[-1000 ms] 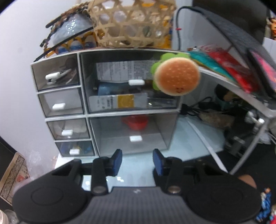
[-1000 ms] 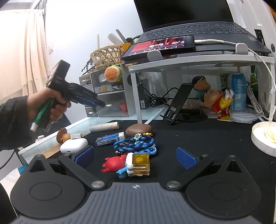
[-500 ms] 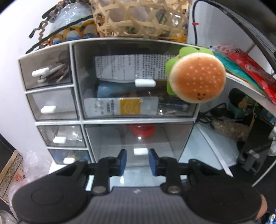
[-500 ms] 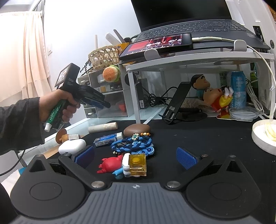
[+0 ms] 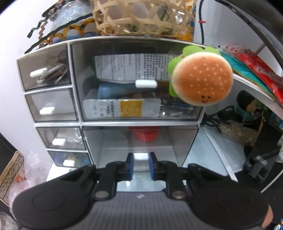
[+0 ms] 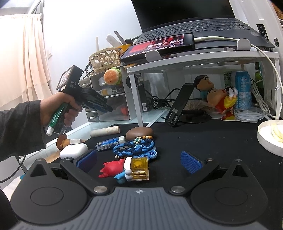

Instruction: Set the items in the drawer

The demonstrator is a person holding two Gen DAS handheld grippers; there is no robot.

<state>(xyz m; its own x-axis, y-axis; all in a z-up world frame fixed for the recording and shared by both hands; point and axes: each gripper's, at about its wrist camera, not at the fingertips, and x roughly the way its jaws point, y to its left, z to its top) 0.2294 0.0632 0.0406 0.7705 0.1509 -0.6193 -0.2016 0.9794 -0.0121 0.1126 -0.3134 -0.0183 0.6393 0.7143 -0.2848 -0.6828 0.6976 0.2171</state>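
Note:
A grey desktop drawer unit [image 5: 77, 122] fills the left wrist view. My left gripper [image 5: 140, 160] is at its lower large drawer [image 5: 178, 141], with the blue pads closed in on both sides of the white handle [image 5: 140, 156]. A red object [image 5: 145, 135] shows inside that drawer. In the right wrist view my right gripper [image 6: 139, 161] stands open low over the black mat [image 6: 212, 141]. A red crab toy [image 6: 111, 167], a yellow clear cube [image 6: 139, 166] and a blue braided cord [image 6: 136, 149] lie between its fingers. A hand holds the left gripper [image 6: 106, 108] against the drawer unit [image 6: 113, 99].
A plush burger [image 5: 201, 83] hangs at the unit's upper right. A woven basket [image 5: 141, 16] sits on top. On the mat lie a white earbud case [image 6: 73, 151], an eraser [image 6: 109, 142], a brown stone [image 6: 139, 132] and a phone stand [image 6: 180, 104]. A white dish [image 6: 270, 136] is at the right.
The left gripper moved in toward the lower large drawer and its jaws narrowed around the white handle. The right gripper stayed over the toys, still open.

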